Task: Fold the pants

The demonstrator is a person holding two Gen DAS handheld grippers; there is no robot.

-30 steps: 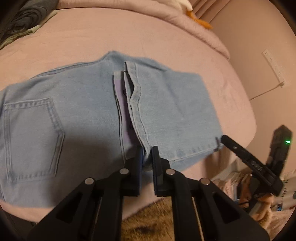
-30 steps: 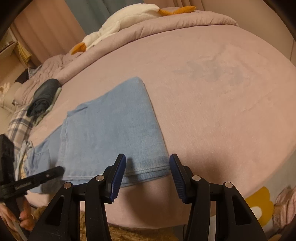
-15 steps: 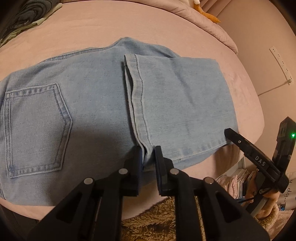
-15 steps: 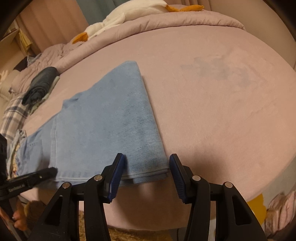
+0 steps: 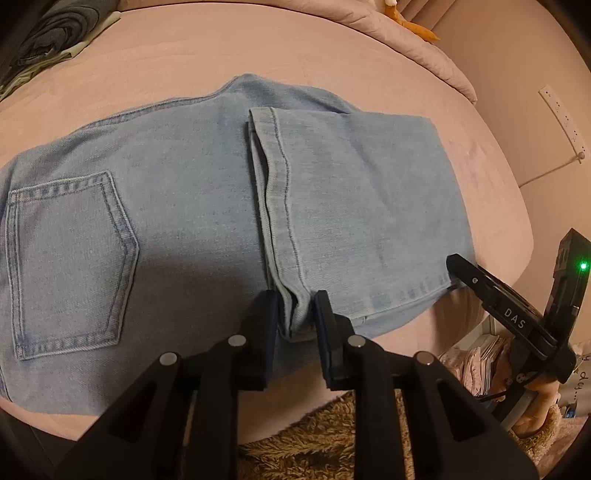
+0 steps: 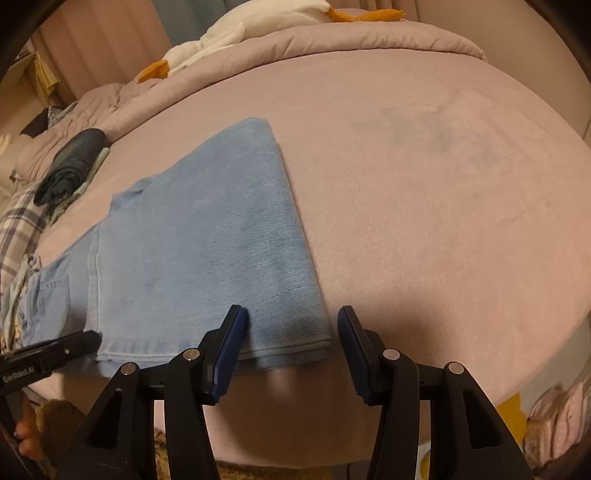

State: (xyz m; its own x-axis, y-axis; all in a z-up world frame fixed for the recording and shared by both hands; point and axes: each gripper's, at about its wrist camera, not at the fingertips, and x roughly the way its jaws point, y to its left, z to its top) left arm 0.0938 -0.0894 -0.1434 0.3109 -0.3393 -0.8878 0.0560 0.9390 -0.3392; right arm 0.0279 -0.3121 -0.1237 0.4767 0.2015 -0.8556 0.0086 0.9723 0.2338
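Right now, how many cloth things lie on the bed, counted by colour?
Light blue: 1, the jeans
Dark grey: 1, the rolled garment
White with orange: 1, the plush toy
Plaid: 1, the checked cloth
Total: 4

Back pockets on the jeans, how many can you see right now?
1. A single back pocket shows on the jeans, at the waist end, left in the left wrist view. A second may be hidden underneath, since the jeans lie folded.
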